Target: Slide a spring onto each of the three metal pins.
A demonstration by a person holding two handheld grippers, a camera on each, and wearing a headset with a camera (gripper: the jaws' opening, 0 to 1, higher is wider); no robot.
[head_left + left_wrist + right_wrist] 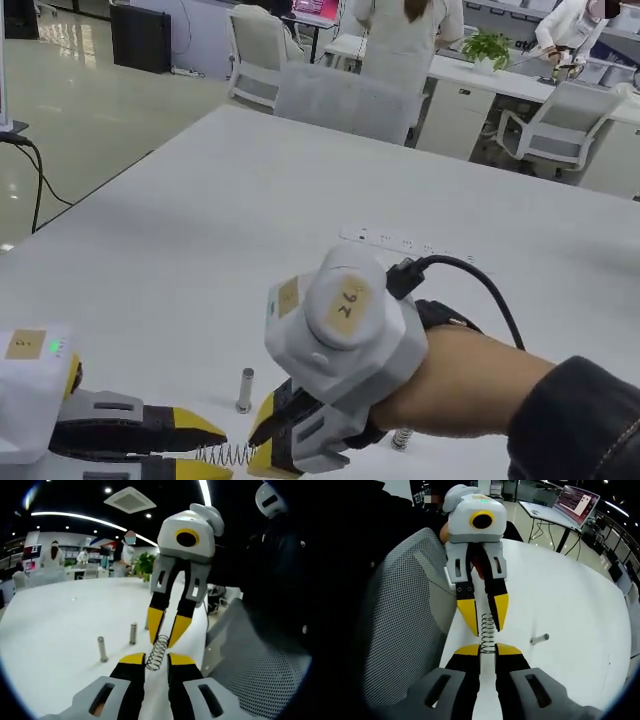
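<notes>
Yellow-tipped jaws of the left gripper (220, 450), at 7 o'clock in the head view, are closed narrowly on a coiled wire spring (228, 456). A smooth upright metal pin (245, 390) is seen at its 12 o'clock. The spring's other end is pinched by the right gripper (258, 445), whose tan sticker seems marked "26".

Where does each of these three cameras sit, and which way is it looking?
Head view: on the headset, looking down at the table; the person's sleeve shows.
Left gripper view: on the left gripper, facing the right gripper; own jaws at bottom.
Right gripper view: on the right gripper, facing the left gripper; own jaws at bottom.
Shared: both gripper views show the spring between the jaws.
</notes>
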